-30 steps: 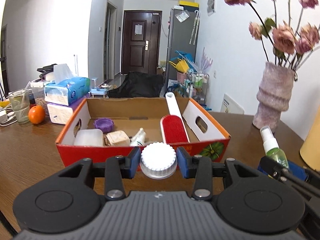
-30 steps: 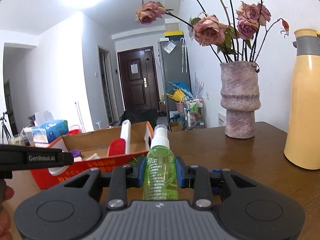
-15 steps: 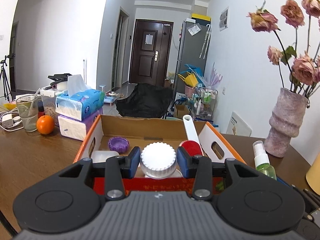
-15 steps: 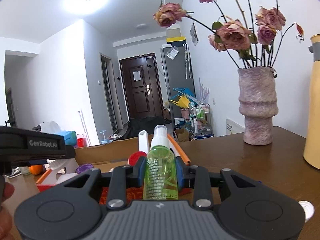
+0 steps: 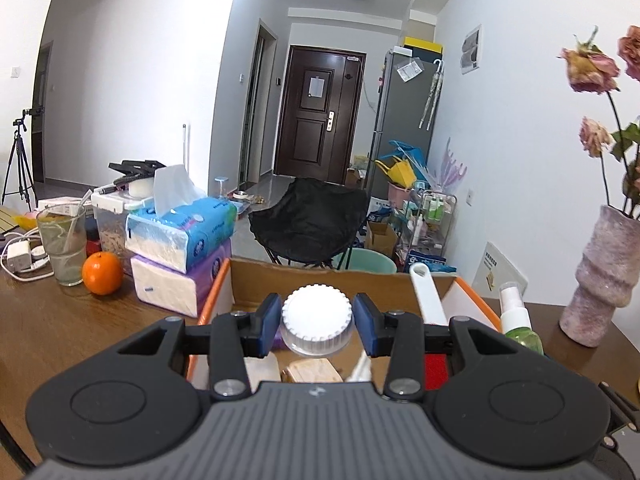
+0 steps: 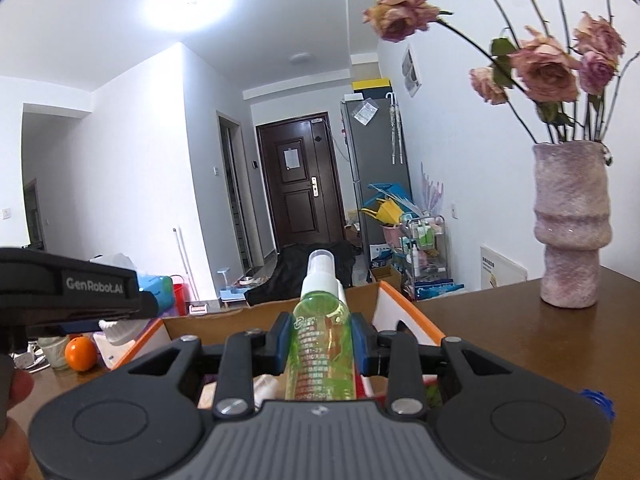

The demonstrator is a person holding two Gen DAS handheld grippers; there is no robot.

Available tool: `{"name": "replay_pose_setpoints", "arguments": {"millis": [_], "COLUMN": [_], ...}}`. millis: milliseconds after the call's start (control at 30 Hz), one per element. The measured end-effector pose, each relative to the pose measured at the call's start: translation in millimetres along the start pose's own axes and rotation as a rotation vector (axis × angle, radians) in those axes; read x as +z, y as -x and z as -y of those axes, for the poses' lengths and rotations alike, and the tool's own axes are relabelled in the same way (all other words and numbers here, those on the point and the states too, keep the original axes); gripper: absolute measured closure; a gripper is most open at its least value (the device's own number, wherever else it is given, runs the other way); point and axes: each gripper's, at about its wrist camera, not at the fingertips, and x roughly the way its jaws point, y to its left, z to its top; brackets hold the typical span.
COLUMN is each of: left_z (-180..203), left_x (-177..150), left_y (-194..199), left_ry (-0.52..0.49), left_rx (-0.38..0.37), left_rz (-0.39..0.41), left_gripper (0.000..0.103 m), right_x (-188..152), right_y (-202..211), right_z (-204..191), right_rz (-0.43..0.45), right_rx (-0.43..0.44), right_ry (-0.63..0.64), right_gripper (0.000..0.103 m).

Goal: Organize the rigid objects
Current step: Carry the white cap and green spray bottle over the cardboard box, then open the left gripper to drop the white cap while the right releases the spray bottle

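Observation:
My left gripper (image 5: 317, 322) is shut on a jar with a ribbed white cap (image 5: 317, 317) and holds it above the open cardboard box (image 5: 340, 280) with orange-edged flaps. Under it in the box lie a pale block (image 5: 314, 370), a red-and-white lint brush (image 5: 428, 300) and other small items, partly hidden. My right gripper (image 6: 322, 340) is shut on a green spray bottle (image 6: 320, 344) with a white nozzle, over the right part of the same box (image 6: 404, 314). That bottle (image 5: 518, 324) shows at the right of the left wrist view. The left gripper's body (image 6: 72, 294) crosses the right wrist view's left side.
Left of the box stand stacked tissue packs (image 5: 180, 248), an orange (image 5: 102, 272), a glass with a straw (image 5: 64, 244) and chargers. A pink vase of dried roses (image 6: 570, 232) stands on the brown table (image 6: 520, 320) at the right. A hand (image 6: 16, 392) shows at far left.
Both grippers have moved forward over the box with their loads, the jar now above its inside and the spray bottle above its right part. Neither grip has changed.

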Motion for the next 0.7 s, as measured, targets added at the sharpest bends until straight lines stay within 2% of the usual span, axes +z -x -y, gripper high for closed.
{"name": "replay_pose_setpoints", "arguments": {"millis": [700], "left_z": [-14.8], "left_x": [21.0], "left_y": [-62.6], "left_ry": [-0.046], "left_rx": [0.045], "left_rz": [0.016], "left_gripper": [0.062], "right_x": [7.0], "right_y": [-69.3], "right_z": [-28.8], "right_rz": [-0.017], "right_rx": [0.077], "right_ry": [0.040], "right_gripper": [0.073]}}
